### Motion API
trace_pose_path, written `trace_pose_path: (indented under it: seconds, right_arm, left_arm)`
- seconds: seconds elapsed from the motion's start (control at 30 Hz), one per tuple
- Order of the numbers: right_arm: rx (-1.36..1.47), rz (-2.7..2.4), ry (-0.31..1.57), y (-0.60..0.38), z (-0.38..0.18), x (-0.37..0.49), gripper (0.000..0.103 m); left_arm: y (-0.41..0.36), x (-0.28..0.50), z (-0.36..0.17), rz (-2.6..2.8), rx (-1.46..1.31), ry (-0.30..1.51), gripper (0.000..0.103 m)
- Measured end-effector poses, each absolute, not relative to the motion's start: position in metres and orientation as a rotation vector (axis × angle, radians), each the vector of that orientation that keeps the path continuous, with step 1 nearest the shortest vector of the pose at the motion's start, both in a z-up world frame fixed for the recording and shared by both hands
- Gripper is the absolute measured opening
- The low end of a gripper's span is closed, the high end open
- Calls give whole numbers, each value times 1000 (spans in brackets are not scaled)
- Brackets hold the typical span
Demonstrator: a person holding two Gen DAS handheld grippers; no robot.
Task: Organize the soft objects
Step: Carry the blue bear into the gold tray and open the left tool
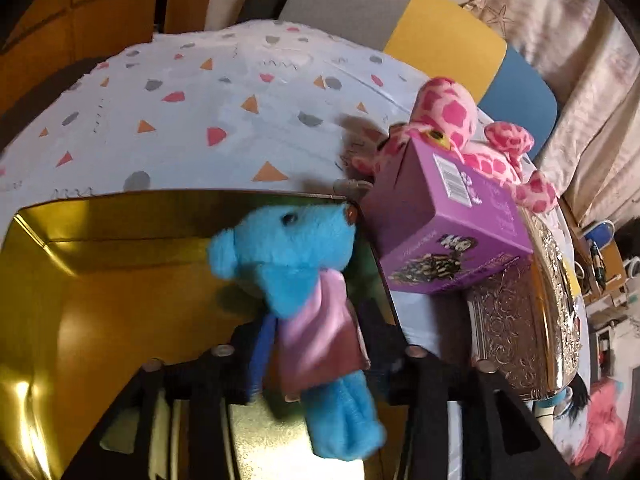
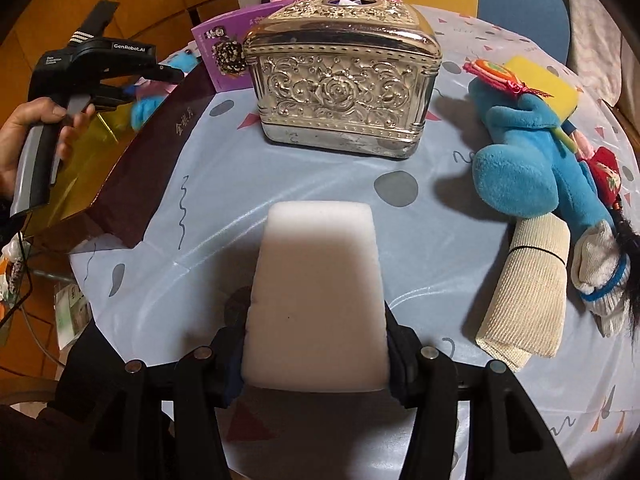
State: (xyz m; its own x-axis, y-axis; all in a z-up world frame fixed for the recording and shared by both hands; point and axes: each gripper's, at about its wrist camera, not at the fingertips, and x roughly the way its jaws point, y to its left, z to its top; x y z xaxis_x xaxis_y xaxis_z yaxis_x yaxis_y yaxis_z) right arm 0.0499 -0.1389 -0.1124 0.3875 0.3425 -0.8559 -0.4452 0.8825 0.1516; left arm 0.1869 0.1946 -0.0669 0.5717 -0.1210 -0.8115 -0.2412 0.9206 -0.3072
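Observation:
My left gripper is shut on a small blue teddy bear in a pink shirt and holds it over the open gold-lined box. In the right wrist view the left gripper hangs over that box at the far left. My right gripper is shut on a white sponge block above the table. A pink spotted plush lies behind a purple carton. A big blue plush, a yellow sponge, a rolled beige cloth and a sock doll lie at the right.
An ornate silver casket stands mid-table, next to the purple carton. The round table has a pale patterned cloth. A grey, yellow and blue chair back stands behind. Wooden floor shows at the left.

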Motion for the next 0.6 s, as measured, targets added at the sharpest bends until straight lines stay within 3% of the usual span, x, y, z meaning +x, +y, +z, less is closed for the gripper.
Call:
trace_pose_path:
  seconds: [0.2,0.53,0.6]
  right_arm:
    - [-122,487,1044,-136,-113,50,57]
    - [-114,465,1034,-129,-117,52,57]
    - [-118,455,1031,-129,-116,51,57]
  left_arm:
    - [192,147,-35,161,-289,845,67]
    - [152,58,-2,172,-220,693,83]
    - [146,46,0,168,-226,679,89]
